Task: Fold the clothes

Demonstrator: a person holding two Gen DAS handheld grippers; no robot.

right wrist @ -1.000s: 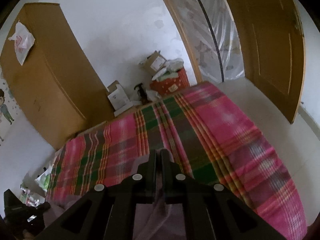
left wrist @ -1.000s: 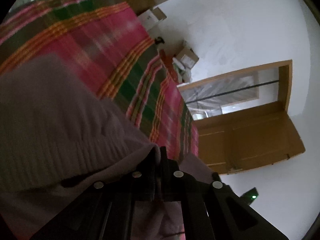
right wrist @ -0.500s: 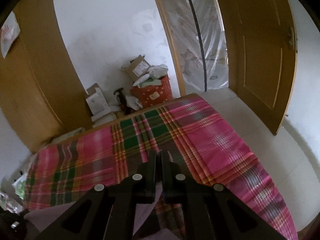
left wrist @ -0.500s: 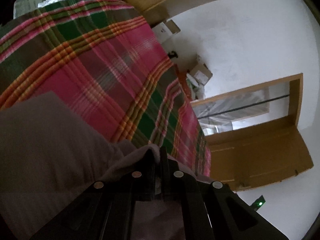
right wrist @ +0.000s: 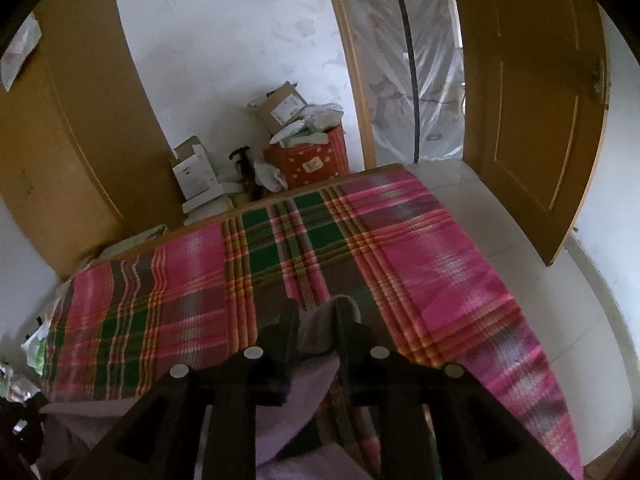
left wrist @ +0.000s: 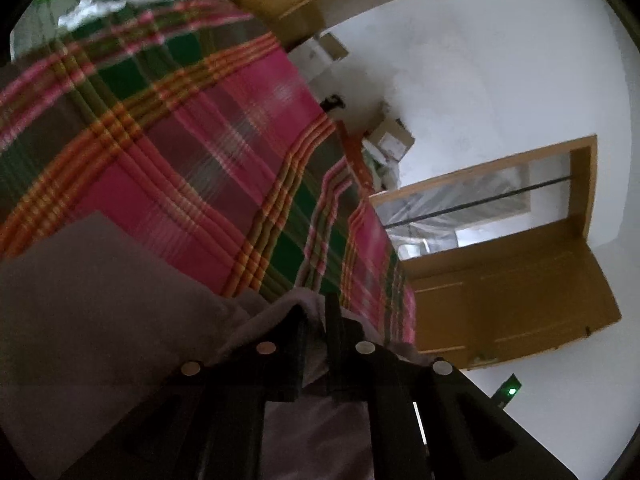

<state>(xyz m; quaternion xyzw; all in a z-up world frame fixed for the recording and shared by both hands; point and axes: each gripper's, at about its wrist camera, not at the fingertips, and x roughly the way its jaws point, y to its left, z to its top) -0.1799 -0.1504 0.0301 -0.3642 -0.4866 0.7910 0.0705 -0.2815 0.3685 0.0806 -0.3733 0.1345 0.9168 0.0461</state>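
Observation:
A mauve-grey garment (left wrist: pixel 100 304) hangs over the pink, green and orange plaid bed cover (left wrist: pixel 192 152). My left gripper (left wrist: pixel 314 312) is shut on a fold of that garment, and the cloth drapes down to the left of it. In the right wrist view another edge of the same garment (right wrist: pixel 316 328) bunches between the fingers of my right gripper (right wrist: pixel 316 316), which is shut on it; more of the cloth trails below and to the left. The plaid bed cover (right wrist: pixel 420 240) stretches out ahead of this gripper.
Cardboard boxes (right wrist: pixel 280 104) and a red bin (right wrist: pixel 308 160) are piled against the white wall beyond the bed. A wooden wardrobe (right wrist: pixel 72 128) stands at the left. An open wooden door (right wrist: pixel 532 120) and a plastic-covered doorway (right wrist: pixel 412 60) are at the right.
Both grippers have stayed shut on the garment while swinging. The left view now shows more bed cover and less cloth. The right view has dropped closer to the bed and turned toward the door.

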